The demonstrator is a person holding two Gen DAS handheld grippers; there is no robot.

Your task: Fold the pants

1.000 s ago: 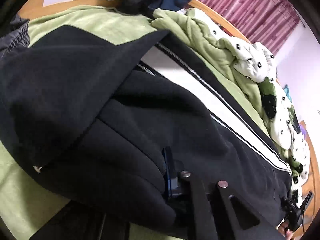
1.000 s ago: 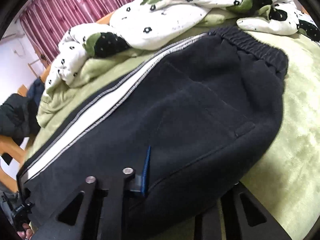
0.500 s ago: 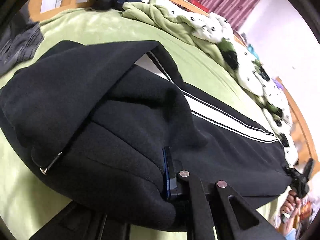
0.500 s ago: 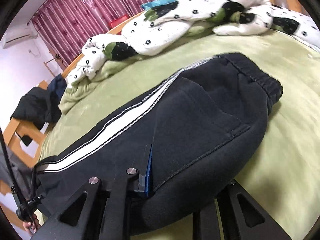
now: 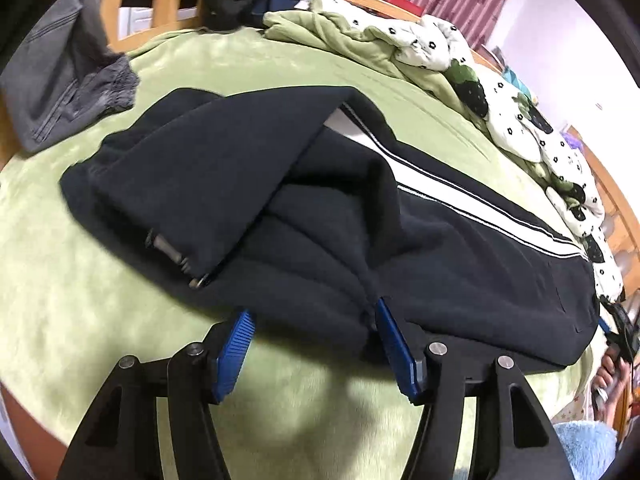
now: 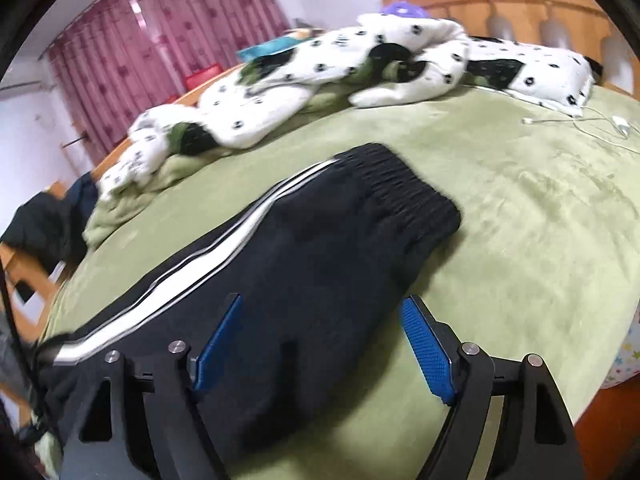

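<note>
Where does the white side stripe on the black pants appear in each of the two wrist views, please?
Left wrist view: the white side stripe runs right of centre, slanting down toward the right edge.
Right wrist view: the stripe runs left of centre, from the elastic waistband down to the lower left.
Shared landmark: the white spotted quilt behind the pants.

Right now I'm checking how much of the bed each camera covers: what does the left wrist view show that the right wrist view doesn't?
Only the left wrist view shows the grey garment at the bed's far corner and the pants' folded-over leg end.

Only the right wrist view shows the elastic waistband, the white cable and the wooden headboard.

Both show the black pants with their white stripe, the green blanket, the spotted quilt and the maroon curtains. Each claw is opening, fabric between its pads.
</note>
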